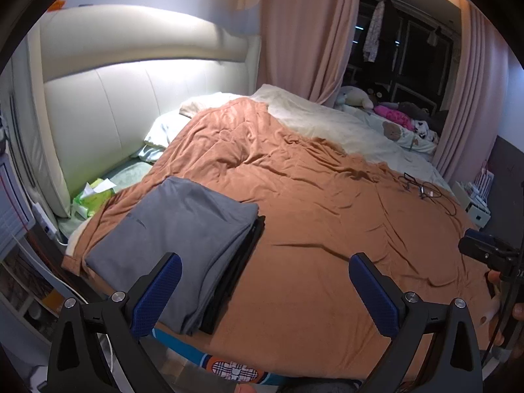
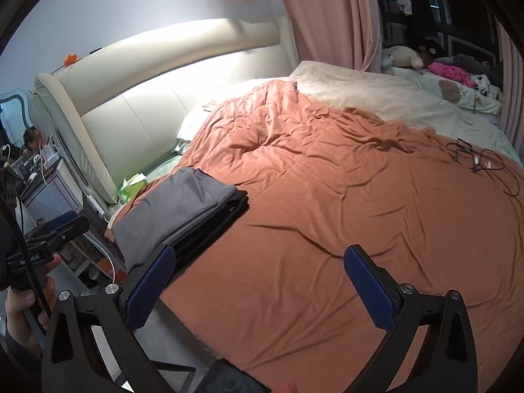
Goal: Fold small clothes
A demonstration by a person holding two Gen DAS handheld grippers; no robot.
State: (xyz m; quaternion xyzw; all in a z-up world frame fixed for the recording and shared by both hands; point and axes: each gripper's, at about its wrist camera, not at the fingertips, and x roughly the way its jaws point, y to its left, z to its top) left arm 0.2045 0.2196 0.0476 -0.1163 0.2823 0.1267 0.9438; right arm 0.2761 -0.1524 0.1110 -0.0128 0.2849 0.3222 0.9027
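A folded grey garment (image 1: 177, 232) (image 2: 177, 209) lies on top of a folded black one (image 1: 239, 262) (image 2: 226, 216), stacked at the left near corner of the bed. My left gripper (image 1: 265, 290) hovers open over the bed's near edge, its left finger above the stack's near end, nothing between its blue pads. Open too, my right gripper (image 2: 258, 283) hangs above the orange blanket (image 2: 327, 213), just right of the stack. A hand holds the left gripper at the left edge of the right wrist view.
The orange blanket (image 1: 311, 213) covers most of the bed. Black cables (image 1: 425, 191) (image 2: 478, 160) lie on it at the far right. A green tissue pack (image 1: 93, 196) sits by the cream headboard (image 1: 108, 121). Stuffed toys (image 2: 406, 55) and pink curtains (image 1: 301, 32) are at the back.
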